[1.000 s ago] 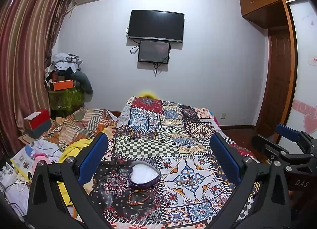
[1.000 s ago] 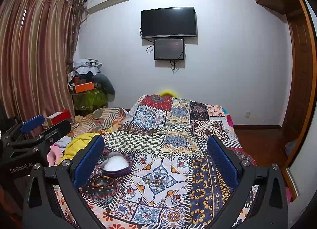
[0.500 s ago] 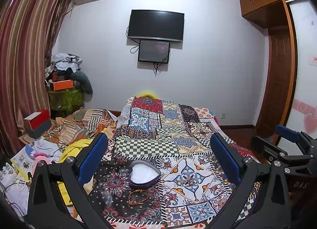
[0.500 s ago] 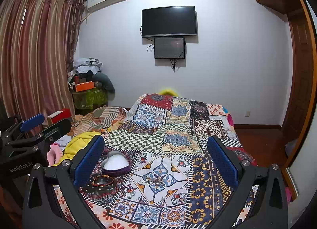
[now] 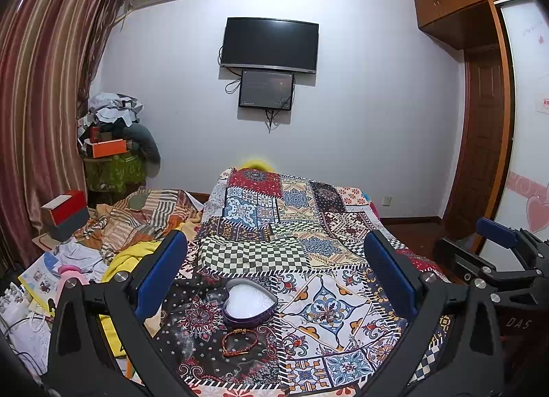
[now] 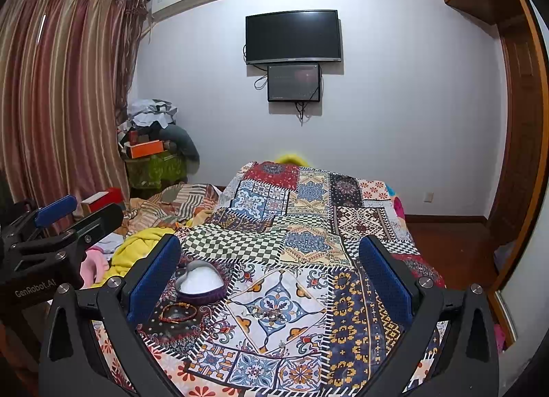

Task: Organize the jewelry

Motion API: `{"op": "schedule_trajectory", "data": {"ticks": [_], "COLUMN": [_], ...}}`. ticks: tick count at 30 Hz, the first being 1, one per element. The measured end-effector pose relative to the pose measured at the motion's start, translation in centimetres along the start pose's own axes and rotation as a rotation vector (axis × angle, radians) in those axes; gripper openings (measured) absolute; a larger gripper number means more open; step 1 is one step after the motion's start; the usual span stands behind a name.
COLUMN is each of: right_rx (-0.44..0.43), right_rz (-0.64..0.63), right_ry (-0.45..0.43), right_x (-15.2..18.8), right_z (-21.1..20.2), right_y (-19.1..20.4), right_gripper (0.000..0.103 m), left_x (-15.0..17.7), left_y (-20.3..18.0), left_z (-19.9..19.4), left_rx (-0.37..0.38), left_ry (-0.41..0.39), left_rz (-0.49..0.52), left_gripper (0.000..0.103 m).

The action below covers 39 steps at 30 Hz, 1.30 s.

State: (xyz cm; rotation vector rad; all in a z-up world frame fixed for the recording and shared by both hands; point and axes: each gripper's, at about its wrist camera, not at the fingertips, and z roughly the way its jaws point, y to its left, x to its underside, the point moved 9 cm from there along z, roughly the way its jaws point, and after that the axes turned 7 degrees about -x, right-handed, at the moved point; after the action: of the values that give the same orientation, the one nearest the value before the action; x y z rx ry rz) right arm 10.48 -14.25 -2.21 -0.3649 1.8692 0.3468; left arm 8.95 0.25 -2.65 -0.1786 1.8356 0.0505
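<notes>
Heart-shaped tin [image 5: 249, 304] — lid off, ready for the red bracelet [image 5: 240, 342] just beside it. Left tongs [image 5: 274, 280] and right tongs [image 6: 271, 276] — both wide, empty.

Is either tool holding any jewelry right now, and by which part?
Nothing is held. Both the left tool and the right tool are open; the red beaded bracelet lies on the patchwork bedspread.

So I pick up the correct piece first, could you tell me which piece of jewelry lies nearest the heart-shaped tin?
The red beaded bracelet, lying just in front of the heart-shaped tin. The small jewelry pile lies farther right, on the white-and-blue quilt patch.
</notes>
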Motion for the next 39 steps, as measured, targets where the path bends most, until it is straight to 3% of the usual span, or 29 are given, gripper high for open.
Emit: {"op": "schedule_trajectory", "data": {"ticks": [15,24,30,39], "right_rx": [0.002,0.03,0.078,0.09], "right_rz": [0.005,0.016,0.031,0.013], "right_ry": [0.021,0.092,0.213,0.41], "right_x": [0.7,2.5,5.8,11.4], "right_z": [0.7,2.8,5.3,7.6], "right_y": [-0.4,-1.8,-4.0,-5.8], "right_gripper": [0.103,0.103,0.103,0.103], "left_x": [0.2,1.8,4.4,10.9], "left_y": [0.0,1.5,4.0,7.3], "left_z": [0.5,2.9,5.9,10.3], "left_rx": [-0.004,-0.036,-0.106,-0.168], "left_ry": [0.015,0.077,0.165,0.38], "left_rz": [-0.002,-0.01,-0.005,0.01], "left_gripper": [0.103,0.103,0.103,0.103]}}
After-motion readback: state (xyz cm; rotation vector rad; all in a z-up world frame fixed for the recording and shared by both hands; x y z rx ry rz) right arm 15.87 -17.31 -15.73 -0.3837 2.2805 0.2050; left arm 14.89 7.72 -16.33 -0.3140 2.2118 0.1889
